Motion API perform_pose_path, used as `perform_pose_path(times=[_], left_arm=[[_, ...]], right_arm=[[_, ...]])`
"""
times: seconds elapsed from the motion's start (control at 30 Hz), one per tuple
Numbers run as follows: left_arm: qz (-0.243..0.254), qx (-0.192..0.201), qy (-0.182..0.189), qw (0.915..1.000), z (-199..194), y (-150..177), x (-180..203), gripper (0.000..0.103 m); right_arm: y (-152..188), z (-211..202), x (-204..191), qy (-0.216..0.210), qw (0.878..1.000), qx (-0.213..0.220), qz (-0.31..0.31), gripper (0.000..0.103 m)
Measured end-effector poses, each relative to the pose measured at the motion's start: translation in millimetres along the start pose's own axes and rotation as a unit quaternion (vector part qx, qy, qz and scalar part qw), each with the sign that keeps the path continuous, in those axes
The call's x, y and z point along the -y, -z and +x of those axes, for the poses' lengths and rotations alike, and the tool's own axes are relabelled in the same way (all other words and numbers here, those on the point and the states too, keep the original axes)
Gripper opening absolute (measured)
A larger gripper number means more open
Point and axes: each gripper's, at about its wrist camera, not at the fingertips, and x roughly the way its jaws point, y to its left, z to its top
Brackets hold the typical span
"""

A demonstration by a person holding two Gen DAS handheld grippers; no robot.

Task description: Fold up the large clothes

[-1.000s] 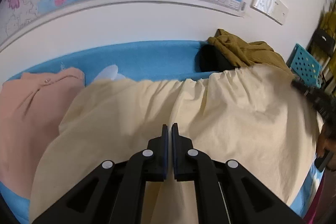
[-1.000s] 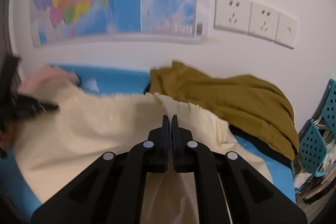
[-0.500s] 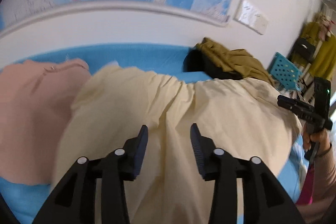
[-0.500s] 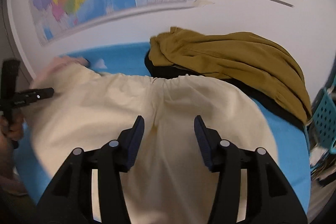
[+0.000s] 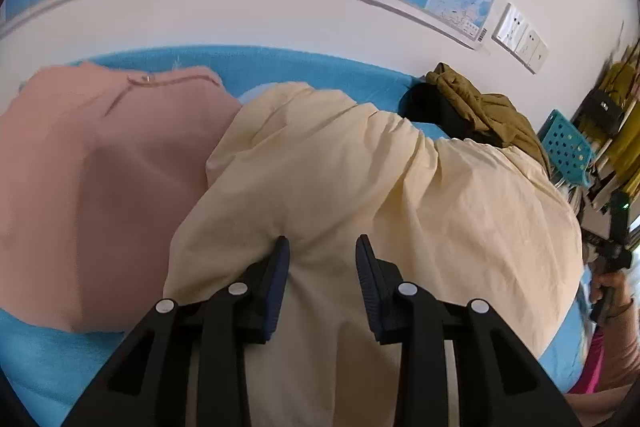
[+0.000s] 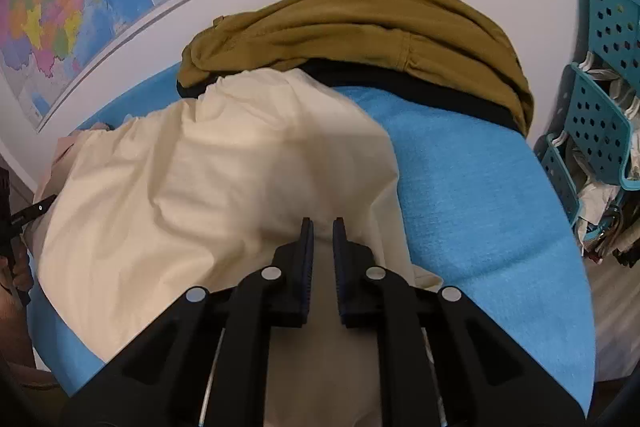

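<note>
A large cream garment [image 5: 360, 187] lies spread on the blue-covered table [image 5: 300, 63]. My left gripper [image 5: 322, 239] is low over its left part, near the edge that overlaps a pink garment [image 5: 100, 187]. Its jaws are apart and closing, with cream cloth between and under the tips. My right gripper [image 6: 323, 221] is over the right edge of the cream garment [image 6: 200, 187]. Its jaws are closing, with a narrow gap left and cloth showing in it. Each view catches the other gripper at its side edge, held by a hand.
An olive garment [image 6: 360, 27] lies on a black one [image 6: 400, 83] at the back against the wall. Bare blue table [image 6: 480, 187] shows to the right of the cream cloth. A teal perforated rack [image 6: 600, 107] stands off the right end. A map hangs on the wall.
Both grippers went from shut to open, then narrowed again. The left moved towards the cream garment's left edge, the right sank and rolled towards its right edge.
</note>
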Motion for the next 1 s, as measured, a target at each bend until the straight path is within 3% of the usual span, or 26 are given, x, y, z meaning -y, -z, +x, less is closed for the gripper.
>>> perform_pose_path(times=[0.1, 0.23, 0.37, 0.43, 0.53, 0.6, 0.7, 0.87, 1.0], left_arm=[[0.015, 0.021, 0.006, 0.9997, -22.2, 4.6, 8.7, 0.046], [0.04, 0.054, 0.014, 0.9976, -57.8, 17.2, 15.6, 0.046], [0.025, 0.035, 0.003, 0.9991, -56.2, 32.5, 5.8, 0.046], [0.009, 0.017, -0.002, 0.9998, -43.2, 39.4, -3.0, 0.045], [-0.001, 0.003, -0.002, 1.0, -26.0, 45.9, -12.2, 0.044], [-0.009, 0.001, 0.0, 1.0, -26.8, 44.7, -12.7, 0.044], [-0.008, 0.027, 0.001, 0.9996, -46.0, 42.4, -4.0, 0.045], [0.053, 0.065, 0.027, 0.9961, -72.4, 48.8, 33.5, 0.052], [0.076, 0.039, 0.034, 0.9957, -54.7, 55.0, 54.1, 0.053]], right_arm=[[3.5, -31.5, -4.6, -0.022, 0.999, 0.042, 0.003, 0.019], [13.3, -72.9, -40.7, -0.072, 0.992, 0.083, -0.062, 0.033], [23.7, -65.5, -72.9, -0.098, 0.987, 0.057, -0.113, 0.034], [30.1, -45.7, -78.8, -0.079, 0.988, 0.03, -0.127, 0.034], [37.8, -12.5, -67.9, -0.08, 0.993, -0.005, -0.086, 0.031], [37.4, -10.2, -62.9, -0.093, 0.994, -0.005, -0.064, 0.031], [32.2, -21.5, -72.4, -0.077, 0.994, 0.005, -0.078, 0.035], [24.7, -55.9, -112.5, -0.132, 0.982, 0.052, -0.128, 0.043], [30.7, -50.2, -161.1, -0.171, 0.967, 0.044, -0.185, 0.045]])
